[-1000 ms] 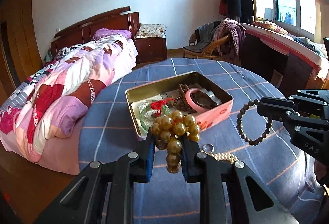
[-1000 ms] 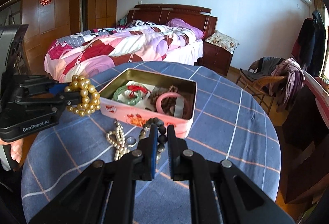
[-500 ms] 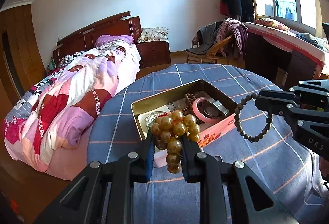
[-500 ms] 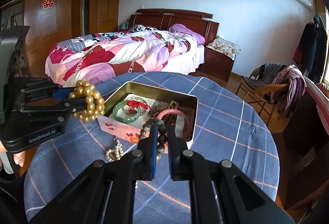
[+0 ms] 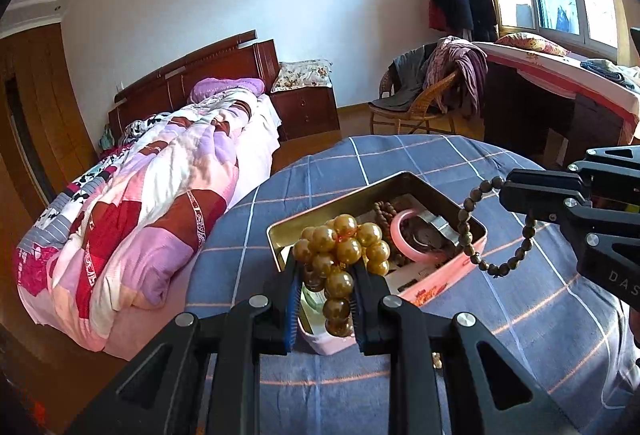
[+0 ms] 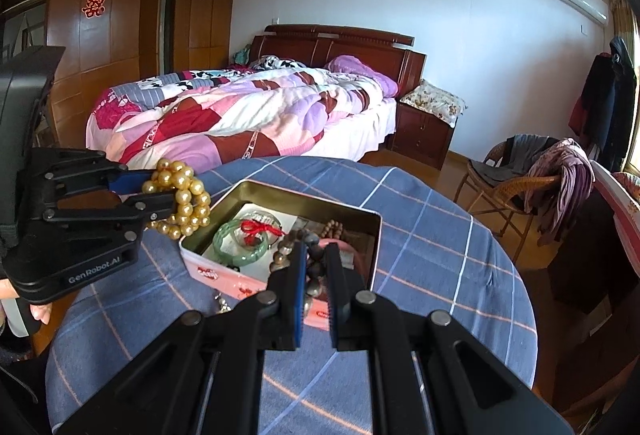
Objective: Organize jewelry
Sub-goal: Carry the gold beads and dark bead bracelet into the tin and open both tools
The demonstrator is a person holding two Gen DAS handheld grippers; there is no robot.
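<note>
My left gripper is shut on a gold bead bracelet and holds it over the near corner of the open pink tin; it also shows in the right wrist view with the gold beads. My right gripper is shut on a dark bead bracelet, which hangs over the tin's right side. The tin holds a green bangle with a red tie, a pink bangle and brown beads.
The tin sits on a round table with a blue checked cloth. A bed stands beyond the table's far left. A wicker chair with clothes and a desk stand to the right.
Both grippers have moved forward with their bracelets, from in front of the tin to over it. The loose jewelry on the cloth has dropped almost out of view behind them.
</note>
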